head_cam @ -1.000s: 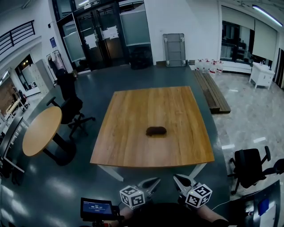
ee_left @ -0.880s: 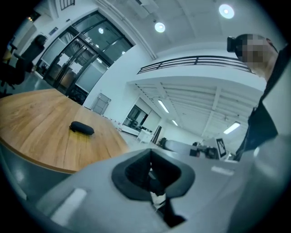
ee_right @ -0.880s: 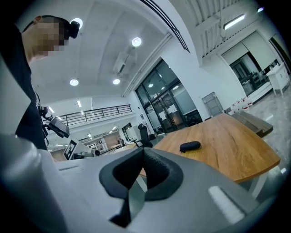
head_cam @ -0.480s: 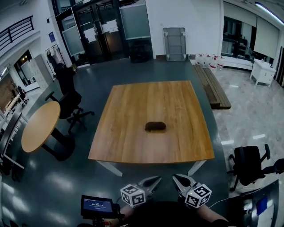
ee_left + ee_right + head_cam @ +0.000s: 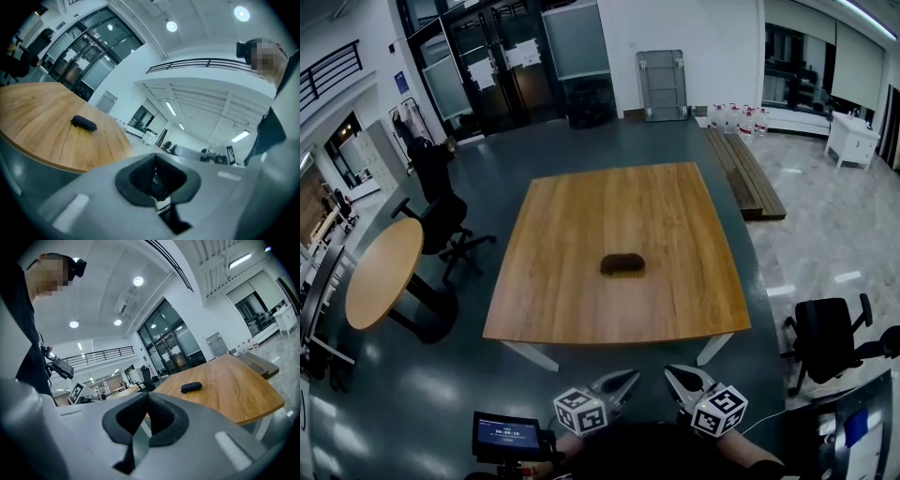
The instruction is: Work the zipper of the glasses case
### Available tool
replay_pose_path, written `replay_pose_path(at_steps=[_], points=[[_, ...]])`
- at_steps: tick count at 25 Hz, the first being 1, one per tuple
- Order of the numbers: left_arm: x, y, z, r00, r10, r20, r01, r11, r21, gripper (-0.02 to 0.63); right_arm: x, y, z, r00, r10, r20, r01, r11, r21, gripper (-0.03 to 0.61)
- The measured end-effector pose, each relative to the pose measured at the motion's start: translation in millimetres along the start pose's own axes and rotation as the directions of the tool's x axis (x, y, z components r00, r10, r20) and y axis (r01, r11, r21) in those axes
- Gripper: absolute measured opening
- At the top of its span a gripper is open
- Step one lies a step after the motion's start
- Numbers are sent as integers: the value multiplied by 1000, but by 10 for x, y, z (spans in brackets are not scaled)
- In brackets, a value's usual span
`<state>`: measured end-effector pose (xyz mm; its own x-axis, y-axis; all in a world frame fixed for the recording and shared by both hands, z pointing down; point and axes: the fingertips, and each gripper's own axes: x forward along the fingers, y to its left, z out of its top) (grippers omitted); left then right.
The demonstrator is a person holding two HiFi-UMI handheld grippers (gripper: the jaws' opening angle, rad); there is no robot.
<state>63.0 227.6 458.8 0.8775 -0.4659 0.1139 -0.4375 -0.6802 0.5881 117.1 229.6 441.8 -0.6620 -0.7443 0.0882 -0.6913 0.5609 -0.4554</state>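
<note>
The glasses case (image 5: 622,264), central on the tabletop (image 5: 562,300), has merely crept up the frame, while the left tool (image 5: 630,380) and right tool (image 5: 673,377) stay closed and empty at the bottom edge, its zipper likely beyond reach.

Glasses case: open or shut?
Shut, by its look: the glasses case lies flat on the table as one low dark oval, no lid raised. Fully zipped or not: cannot tell.

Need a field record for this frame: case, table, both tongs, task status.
case: glasses case, dark, lying near the middle of the wooden table
zipper: too small to tell
left tongs: shut, empty, short of the table's near edge
right tongs: shut, empty, short of the near edge
contact with case: none
task status: not yet begun
</note>
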Motion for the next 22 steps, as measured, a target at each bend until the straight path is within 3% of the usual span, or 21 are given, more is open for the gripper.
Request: replay_pose_path(at_steps=[22], points=[[-115,-22,-64,1000,14,9,-14,1000,-14,-1,-17,103,-59,1000,16,-1,-16,1000,-11,5]])
